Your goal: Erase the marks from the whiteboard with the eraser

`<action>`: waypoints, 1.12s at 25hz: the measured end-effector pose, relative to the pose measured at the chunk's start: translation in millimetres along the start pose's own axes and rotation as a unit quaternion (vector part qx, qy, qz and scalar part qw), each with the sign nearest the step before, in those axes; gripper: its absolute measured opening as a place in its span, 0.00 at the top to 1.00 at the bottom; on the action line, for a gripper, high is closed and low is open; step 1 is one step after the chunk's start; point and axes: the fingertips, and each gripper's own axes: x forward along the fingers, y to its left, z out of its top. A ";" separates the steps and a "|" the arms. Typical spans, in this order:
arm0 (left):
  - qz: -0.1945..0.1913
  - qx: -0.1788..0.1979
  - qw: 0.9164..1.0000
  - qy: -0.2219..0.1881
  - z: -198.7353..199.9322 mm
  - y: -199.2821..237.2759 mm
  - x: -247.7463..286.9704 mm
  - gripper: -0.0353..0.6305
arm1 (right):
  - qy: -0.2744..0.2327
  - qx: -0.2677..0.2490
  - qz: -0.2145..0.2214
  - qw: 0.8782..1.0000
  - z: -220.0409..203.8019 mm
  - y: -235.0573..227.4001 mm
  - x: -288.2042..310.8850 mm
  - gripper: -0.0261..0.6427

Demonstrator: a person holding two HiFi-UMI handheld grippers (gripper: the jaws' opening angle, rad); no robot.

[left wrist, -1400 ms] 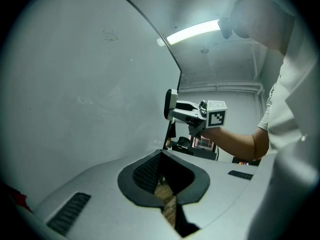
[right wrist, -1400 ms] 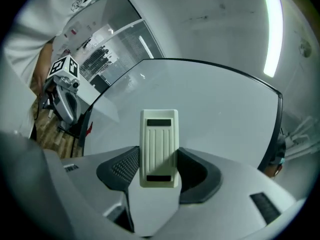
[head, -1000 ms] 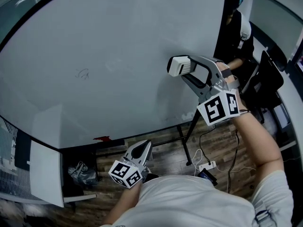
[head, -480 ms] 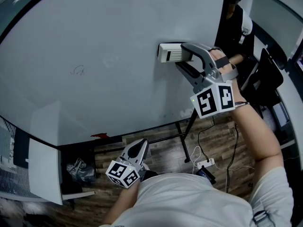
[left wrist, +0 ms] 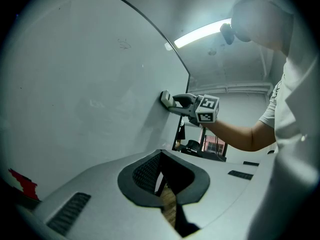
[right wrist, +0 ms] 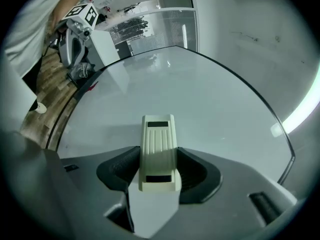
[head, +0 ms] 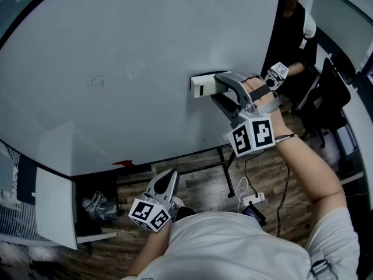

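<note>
1. I see a small scribble [head: 96, 81] unerased at the left of the whiteboard [head: 175, 22].
2. My left gripper [head: 169, 177] hangs below the board, jaws together on nothing.
3. My right gripper [head: 224, 85] clamps the eraser [head: 204, 86] against the board, well right of the scribble; I judge the wiping mostly left.

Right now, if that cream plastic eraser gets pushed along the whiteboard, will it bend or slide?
Probably stiff: the cream ribbed plastic eraser looks unbent though the right gripper clamps it. It should slide easily, since the white whiteboard looks smooth and glossy. Likely light: two jaws alone hold it.
</note>
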 end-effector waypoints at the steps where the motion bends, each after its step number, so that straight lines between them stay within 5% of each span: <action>1: 0.002 0.001 1.000 -0.001 1.2 0.5 -0.6 0.94 | -0.001 -0.002 0.007 1.000 0.0 14.5 2.6 0.60; 16: 0.015 0.013 1.000 0.009 1.5 8.6 -7.8 0.94 | 0.017 -0.020 0.107 0.994 -16.7 192.7 31.3 0.60; 28: 0.006 0.009 1.000 0.013 -2.5 5.7 -5.8 0.94 | 0.012 -0.012 0.092 0.996 0.7 156.1 31.8 0.60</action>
